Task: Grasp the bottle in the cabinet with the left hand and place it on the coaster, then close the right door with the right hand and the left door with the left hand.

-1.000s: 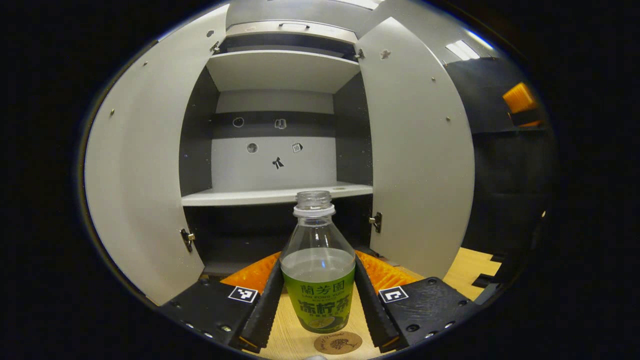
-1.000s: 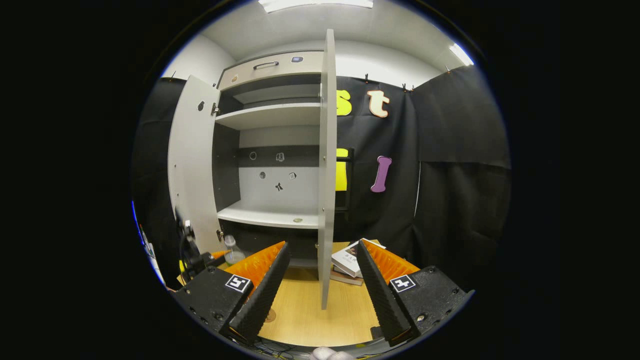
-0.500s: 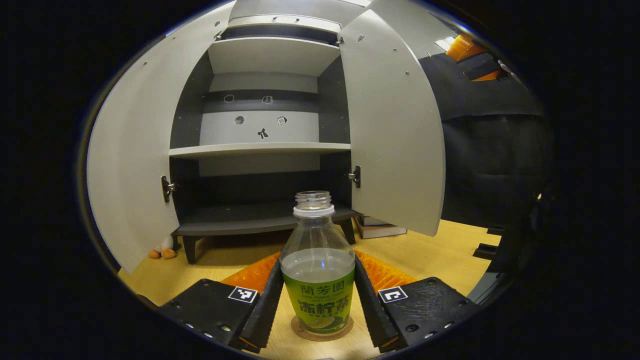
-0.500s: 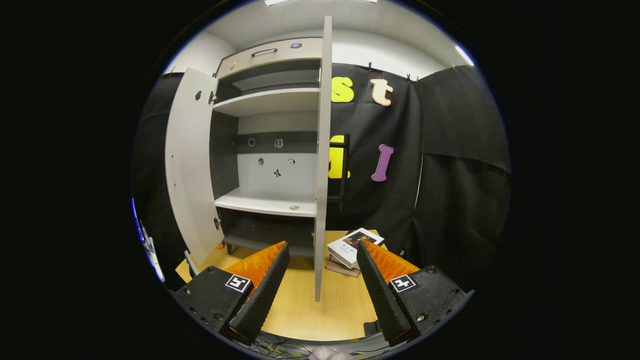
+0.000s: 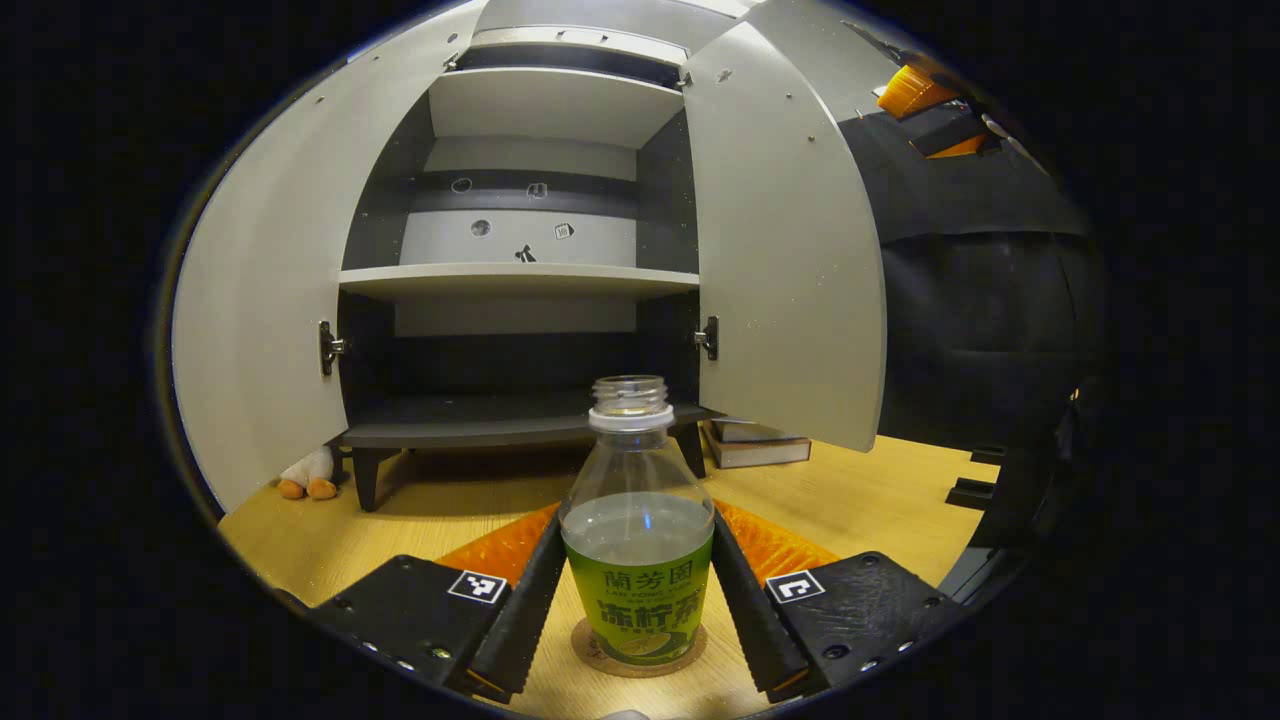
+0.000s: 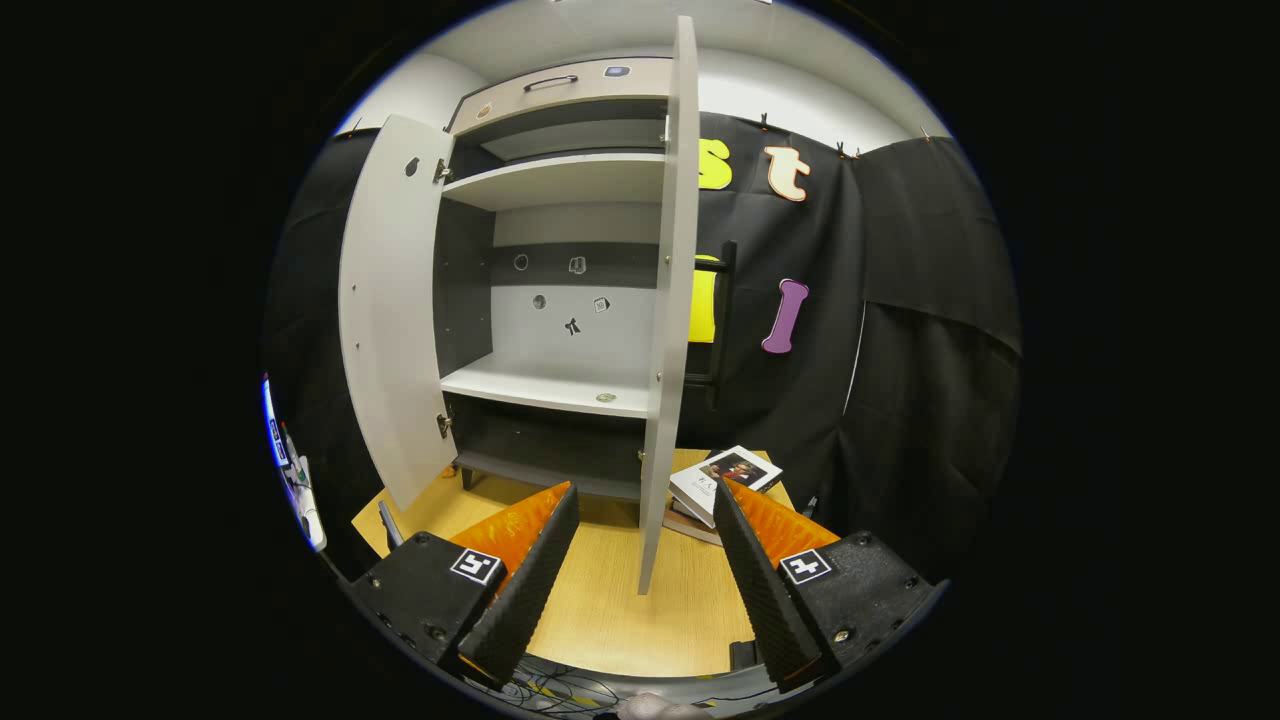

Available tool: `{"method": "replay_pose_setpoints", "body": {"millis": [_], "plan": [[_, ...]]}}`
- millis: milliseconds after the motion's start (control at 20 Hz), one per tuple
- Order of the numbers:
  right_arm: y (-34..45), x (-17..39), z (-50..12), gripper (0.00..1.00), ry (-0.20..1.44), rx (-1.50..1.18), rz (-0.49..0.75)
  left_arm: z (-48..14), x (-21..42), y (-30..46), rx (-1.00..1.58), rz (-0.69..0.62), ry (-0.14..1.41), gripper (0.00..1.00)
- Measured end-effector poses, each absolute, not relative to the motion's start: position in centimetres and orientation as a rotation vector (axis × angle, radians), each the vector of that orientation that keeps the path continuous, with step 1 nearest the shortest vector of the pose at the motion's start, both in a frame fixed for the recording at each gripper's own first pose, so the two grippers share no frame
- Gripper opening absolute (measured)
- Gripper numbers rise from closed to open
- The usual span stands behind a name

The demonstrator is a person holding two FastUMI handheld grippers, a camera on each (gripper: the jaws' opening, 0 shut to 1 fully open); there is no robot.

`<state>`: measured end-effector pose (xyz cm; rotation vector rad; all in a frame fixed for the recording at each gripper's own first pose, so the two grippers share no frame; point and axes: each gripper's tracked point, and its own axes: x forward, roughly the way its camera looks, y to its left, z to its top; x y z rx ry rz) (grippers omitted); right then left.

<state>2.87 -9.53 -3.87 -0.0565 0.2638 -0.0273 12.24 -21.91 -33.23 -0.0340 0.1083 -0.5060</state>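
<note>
— What can't you make out from where you stand?

— In the left gripper view, the coaster [image 5: 638, 655] is mostly covered: the bottle [image 5: 637, 540] stands upright on it, so just a brown rim peeks out around the base. The left gripper [image 5: 637, 600] has a finger on each side of the bottle. They look pressed to the label, but whether they truly grip or merely touch, I cannot tell. The bottle has no cap and is partly filled with clear liquid.

— Any writing?

— The green label carries large Chinese characters; the small print under them is too fine to read. A stack of books [image 5: 755, 446] sits half hidden behind the right door [image 5: 790, 240], and a small plush toy [image 5: 305, 475] is tucked by the cabinet [image 5: 520, 280] leg, partly cut off by the left door [image 5: 265, 290].

— And the other hand?

— In the right gripper view, the right gripper [image 6: 640, 570] is spread wide, holding nothing, with the right door's edge [image 6: 668, 330] seen end-on between its fingers, farther off. Both doors stand open. The stickers on the cabinet's back wall are too small to identify.
</note>
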Motion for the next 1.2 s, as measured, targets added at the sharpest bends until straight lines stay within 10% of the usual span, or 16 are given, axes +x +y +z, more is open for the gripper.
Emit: {"method": "replay_pose_setpoints", "body": {"millis": [200, 1200], "plan": [[-9.3, 2.8, -3.9, 0.84, 0.259, -0.053, -0.026, -32.8, 12.7, -21.4, 0.008, -0.473, 0.109, 0.98], [-6.1, 2.3, -1.1, 0.83, 0.108, -0.003, -0.009, -5.0, 13.3, -12.3, -0.028, -0.32, -0.048, 0.96]]}}
